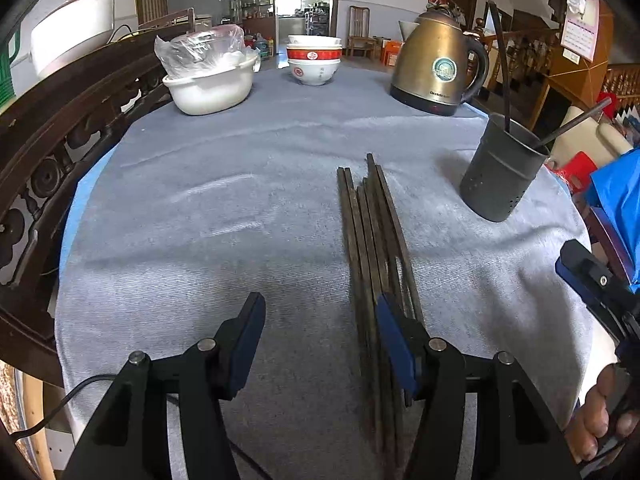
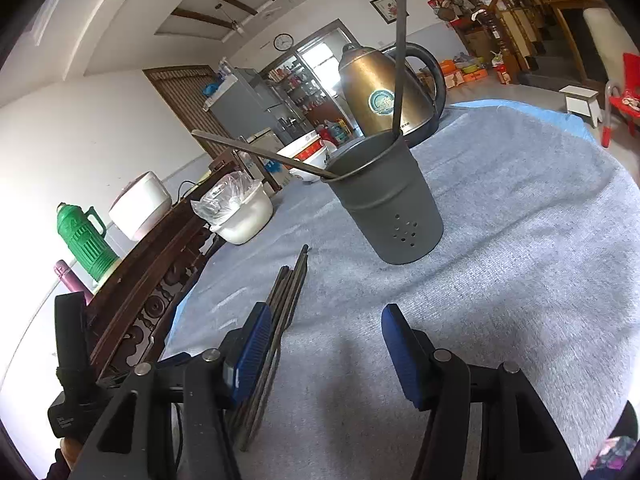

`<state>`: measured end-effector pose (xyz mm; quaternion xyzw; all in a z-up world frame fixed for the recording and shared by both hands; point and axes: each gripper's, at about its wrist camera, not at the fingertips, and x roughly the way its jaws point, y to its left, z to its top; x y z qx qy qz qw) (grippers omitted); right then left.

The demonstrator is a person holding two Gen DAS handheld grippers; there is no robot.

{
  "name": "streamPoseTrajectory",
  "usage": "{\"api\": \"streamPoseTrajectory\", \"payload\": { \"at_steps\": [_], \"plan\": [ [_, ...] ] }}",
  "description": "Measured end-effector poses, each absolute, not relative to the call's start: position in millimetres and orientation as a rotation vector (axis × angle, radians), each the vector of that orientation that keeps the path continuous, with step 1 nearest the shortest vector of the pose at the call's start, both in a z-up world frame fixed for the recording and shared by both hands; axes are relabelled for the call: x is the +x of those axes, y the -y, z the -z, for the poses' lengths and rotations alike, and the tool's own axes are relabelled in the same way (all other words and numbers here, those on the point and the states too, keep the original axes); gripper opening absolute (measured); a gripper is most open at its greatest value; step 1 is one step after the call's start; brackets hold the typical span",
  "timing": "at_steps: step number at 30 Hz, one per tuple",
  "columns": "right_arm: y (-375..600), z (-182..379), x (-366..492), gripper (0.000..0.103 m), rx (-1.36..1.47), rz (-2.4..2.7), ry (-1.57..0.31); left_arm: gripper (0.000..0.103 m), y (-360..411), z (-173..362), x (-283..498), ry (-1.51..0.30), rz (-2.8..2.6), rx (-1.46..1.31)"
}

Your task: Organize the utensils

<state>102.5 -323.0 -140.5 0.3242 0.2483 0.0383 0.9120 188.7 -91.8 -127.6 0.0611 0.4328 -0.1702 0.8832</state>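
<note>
Several dark chopsticks [image 1: 370,248] lie in a bundle on the blue-grey tablecloth [image 1: 224,208]. A dark grey perforated holder [image 1: 500,172] stands to their right with two chopsticks leaning in it. My left gripper [image 1: 320,336] is open and empty, its right finger over the near end of the bundle. In the right wrist view my right gripper [image 2: 324,348] is open and empty, the bundle [image 2: 286,300] lies by its left finger, and the holder [image 2: 388,204] stands ahead.
A brass kettle [image 1: 436,68], stacked red-and-white bowls [image 1: 314,60] and a white bowl with plastic wrap [image 1: 208,76] stand at the far side. A carved dark wood rail [image 1: 60,152] runs along the left. A green thermos [image 2: 82,236] and white cooker [image 2: 140,204] sit beyond it.
</note>
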Motion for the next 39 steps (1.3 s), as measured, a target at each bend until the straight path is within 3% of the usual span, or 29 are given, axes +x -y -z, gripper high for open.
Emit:
{"api": "streamPoseTrajectory", "payload": {
  "at_steps": [17,22,30,39],
  "plan": [
    [338.7,153.4,118.8,0.061,0.702,-0.085,-0.509,0.061,110.8,148.3,212.8,-0.932,0.349,0.170],
    [338.6,154.4,120.0,0.061,0.699,-0.068,-0.517,0.067,96.7,151.8,221.0,-0.953,0.313,0.142],
    [335.1,152.9,120.9,0.061,0.678,-0.057,-0.523,0.067,71.6,143.3,225.2,-0.975,0.253,0.071],
    [333.8,153.3,121.1,0.061,0.669,-0.051,-0.532,0.067,118.0,136.9,217.4,-0.936,0.368,0.148]
  ]
}}
